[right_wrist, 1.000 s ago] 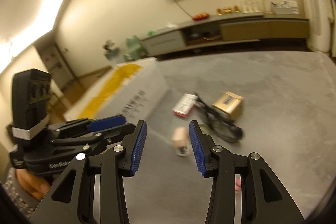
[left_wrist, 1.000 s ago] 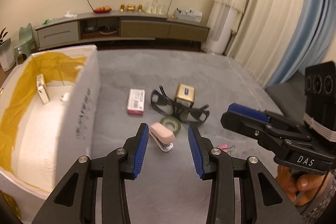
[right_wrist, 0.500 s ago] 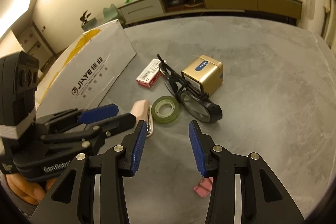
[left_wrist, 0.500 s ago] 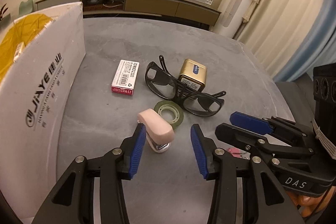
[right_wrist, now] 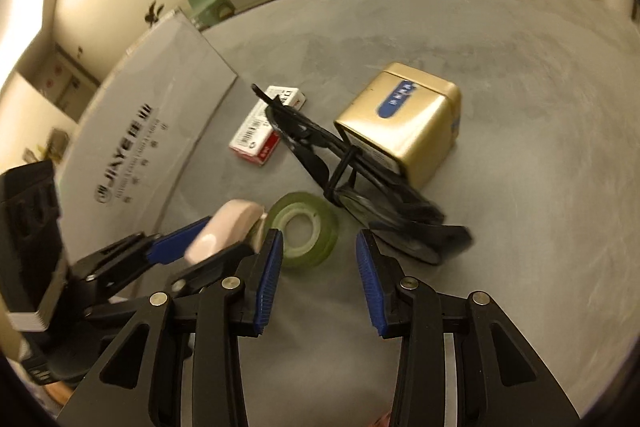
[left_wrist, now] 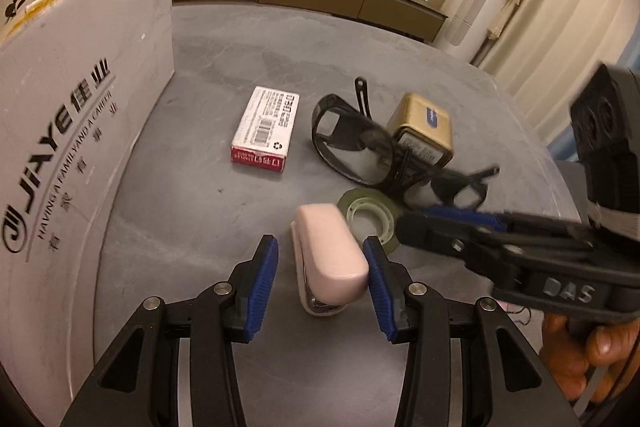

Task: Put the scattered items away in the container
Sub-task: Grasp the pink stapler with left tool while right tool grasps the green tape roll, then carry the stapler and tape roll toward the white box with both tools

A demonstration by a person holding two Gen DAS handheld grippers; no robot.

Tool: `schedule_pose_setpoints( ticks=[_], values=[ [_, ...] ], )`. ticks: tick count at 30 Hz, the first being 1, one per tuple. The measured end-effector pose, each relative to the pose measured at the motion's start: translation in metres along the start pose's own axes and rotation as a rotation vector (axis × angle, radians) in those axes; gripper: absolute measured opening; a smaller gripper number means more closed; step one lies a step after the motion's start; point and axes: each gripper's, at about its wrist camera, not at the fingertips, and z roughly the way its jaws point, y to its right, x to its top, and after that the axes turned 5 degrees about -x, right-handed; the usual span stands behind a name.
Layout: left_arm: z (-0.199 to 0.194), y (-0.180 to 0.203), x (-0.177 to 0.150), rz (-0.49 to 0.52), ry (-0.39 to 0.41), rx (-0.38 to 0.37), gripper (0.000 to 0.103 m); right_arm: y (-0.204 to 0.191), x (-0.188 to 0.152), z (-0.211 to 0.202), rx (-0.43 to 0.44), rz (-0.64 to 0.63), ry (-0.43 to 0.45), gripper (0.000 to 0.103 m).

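Stapler (left_wrist: 330,259), pink, lies on the table (left_wrist: 208,211) between the left claw's (left_wrist: 320,289) wide-open, empty jaws: close squarely across its sides, clear of the tape roll (left_wrist: 370,217); right claw (right_wrist: 318,277) gapes empty nearby.

You're working over a grey table (left_wrist: 248,379). Lying on it: a white box (left_wrist: 68,131) at the left, a small red-and-white packet (left_wrist: 266,129), black glasses (left_wrist: 352,143) (leaning against a gold tin (left_wrist: 426,131)), a tape roll (left_wrist: 370,213) and a pink stapler (left_wrist: 330,251).

Black gripper (left_wrist: 322,283) frames — blue ribbed pads (left_wrist: 262,283), silver screws.
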Motion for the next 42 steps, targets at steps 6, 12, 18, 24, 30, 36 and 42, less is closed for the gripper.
schedule_pose_setpoints(
  ticks=[6, 12, 18, 24, 30, 36, 42],
  values=[
    [0.003, -0.002, -0.002, 0.047, -0.004, 0.007, 0.036, -0.019, 0.001, 0.011, -0.090, -0.135, 0.007, 0.015],
    [-0.003, -0.010, -0.003, 0.054, -0.001, -0.019, 0.027, -0.020, -0.006, 0.003, -0.099, -0.127, 0.013, 0.014],
    [-0.022, -0.008, -0.006, 0.076, 0.024, -0.041, 0.027, -0.026, -0.017, -0.016, -0.072, -0.110, 0.036, 0.014],
    [-0.043, -0.011, -0.011, 0.088, 0.055, -0.057, 0.027, -0.032, -0.032, -0.027, -0.055, -0.118, 0.052, 0.014],
    [-0.058, -0.009, -0.012, 0.091, 0.088, -0.066, 0.027, -0.045, -0.044, -0.042, -0.036, -0.143, 0.076, 0.014],
    [-0.084, -0.010, -0.015, 0.092, 0.129, -0.072, 0.027, -0.056, -0.052, -0.052, -0.026, -0.158, 0.095, 0.014],
    [-0.108, -0.009, -0.018, 0.090, 0.167, -0.080, 0.027, -0.065, -0.057, -0.061, -0.019, -0.158, 0.114, 0.014]
  ],
)
